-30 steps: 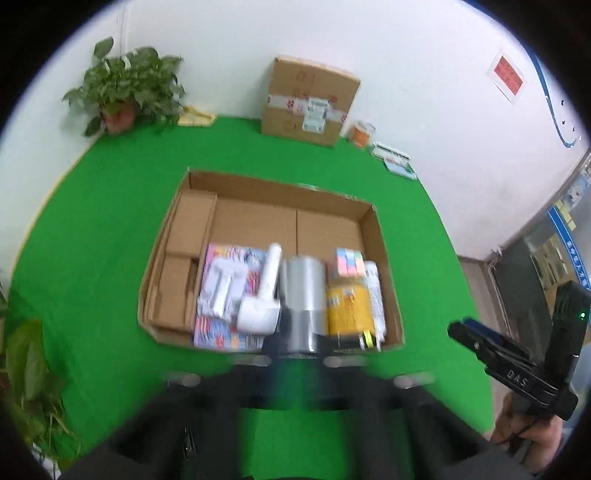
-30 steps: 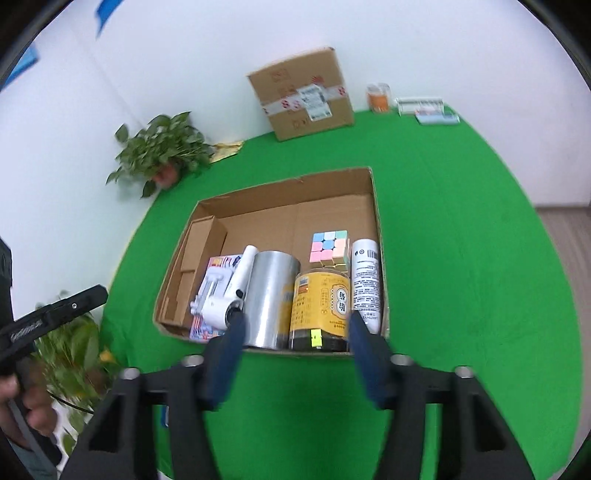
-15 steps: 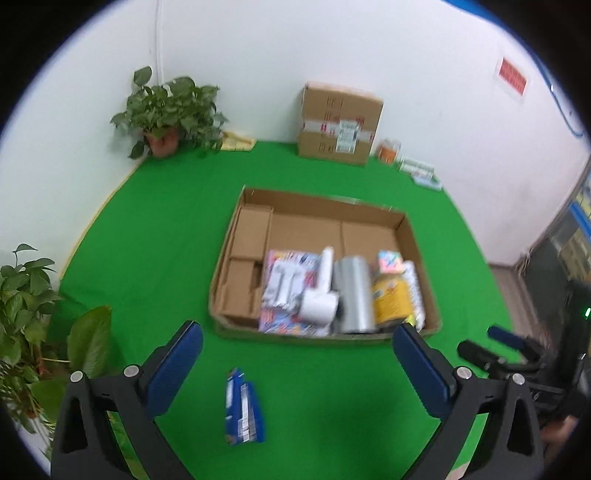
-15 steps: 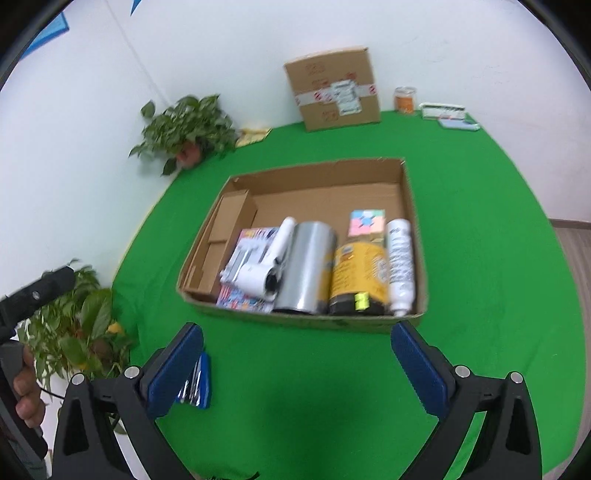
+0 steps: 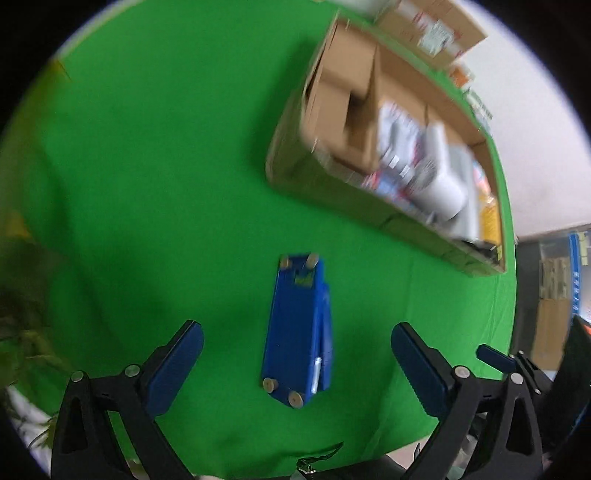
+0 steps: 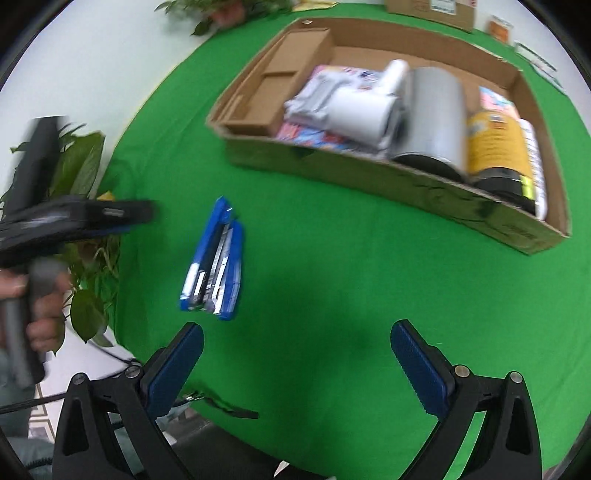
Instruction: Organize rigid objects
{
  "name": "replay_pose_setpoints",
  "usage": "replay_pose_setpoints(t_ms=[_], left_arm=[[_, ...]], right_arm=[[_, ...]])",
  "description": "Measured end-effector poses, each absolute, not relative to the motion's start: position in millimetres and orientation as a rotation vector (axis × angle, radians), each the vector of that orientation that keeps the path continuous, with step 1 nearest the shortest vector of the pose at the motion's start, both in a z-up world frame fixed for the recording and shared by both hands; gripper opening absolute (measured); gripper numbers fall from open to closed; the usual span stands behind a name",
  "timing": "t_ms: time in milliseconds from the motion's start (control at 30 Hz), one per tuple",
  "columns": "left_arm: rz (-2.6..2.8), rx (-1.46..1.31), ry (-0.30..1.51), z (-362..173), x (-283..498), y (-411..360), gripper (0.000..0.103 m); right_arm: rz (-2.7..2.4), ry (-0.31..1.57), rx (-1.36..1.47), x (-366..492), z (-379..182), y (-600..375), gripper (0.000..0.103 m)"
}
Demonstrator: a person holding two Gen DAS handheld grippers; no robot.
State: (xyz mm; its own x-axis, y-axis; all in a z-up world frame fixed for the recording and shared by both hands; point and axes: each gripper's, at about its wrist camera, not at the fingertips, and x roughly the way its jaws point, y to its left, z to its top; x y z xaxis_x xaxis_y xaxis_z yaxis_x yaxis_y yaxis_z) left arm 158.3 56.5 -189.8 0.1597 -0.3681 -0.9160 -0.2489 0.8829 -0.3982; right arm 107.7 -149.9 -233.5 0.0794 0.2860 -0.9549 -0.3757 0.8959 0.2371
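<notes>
A blue stapler [image 5: 299, 328] lies on the green cloth, also in the right wrist view [image 6: 216, 264]. My left gripper [image 5: 297, 363] is open, low over it, with a finger on each side, not touching. A shallow cardboard box [image 6: 417, 181] holds a white handheld device [image 6: 364, 107], a silver cylinder [image 6: 432, 114], a yellow can [image 6: 496, 147], a white tube [image 6: 533, 166], a cube [image 6: 495, 99] and a printed package [image 6: 321, 88]. The box shows blurred at the upper right of the left wrist view [image 5: 332, 181]. My right gripper [image 6: 297, 363] is open and empty, right of the stapler.
Potted plant leaves [image 6: 83, 173] stand at the table's left edge. A taped carton [image 6: 432, 7] and small items sit behind the box. The left gripper body [image 6: 74, 218] and hand show at the left of the right wrist view. Green cloth [image 6: 332, 280] covers the table.
Both grippers dropped down and moved left toward the stapler. The left one now straddles it from above. Both stay open. The box contents have not moved.
</notes>
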Motion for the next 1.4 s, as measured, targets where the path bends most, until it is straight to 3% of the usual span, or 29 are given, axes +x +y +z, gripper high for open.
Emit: replay_pose_setpoints(t_ms=[167, 533, 833, 933, 1000, 1033, 1400], left_arm=[[-0.199, -0.627, 1.601, -256.0, 159.6, 34.4, 0.072], [-0.487, -0.656, 1.573, -237.6, 168.4, -33.4, 0.070], [-0.311, -0.711, 1.544, -234.9, 160.7, 17.0, 0.070], [-0.288, -0.754, 1.549, -239.9, 156.4, 27.2, 0.070], [-0.280, -0.776, 1.553, -244.2, 157.0, 30.4, 0.070], [-0.277, -0.785, 1.554, -245.0, 154.7, 29.4, 0.070], [-0.288, -0.863, 1.562, -258.8, 150.9, 6.2, 0.070]], right_arm=[[0.462, 1.448, -0.048, 100.4, -248.2, -145.5, 0.102], [0.470, 1.458, 0.104, 87.1, -278.7, -155.9, 0.102], [0.624, 1.310, -0.053, 100.5, -300.9, -112.1, 0.101], [0.657, 1.304, -0.143, 96.4, -314.9, -93.6, 0.085], [0.631, 1.295, -0.215, 93.0, -325.0, -87.0, 0.056], [0.617, 1.278, -0.227, 92.5, -326.6, -87.4, 0.053], [0.535, 1.463, 0.171, 101.2, -331.9, -129.2, 0.046]])
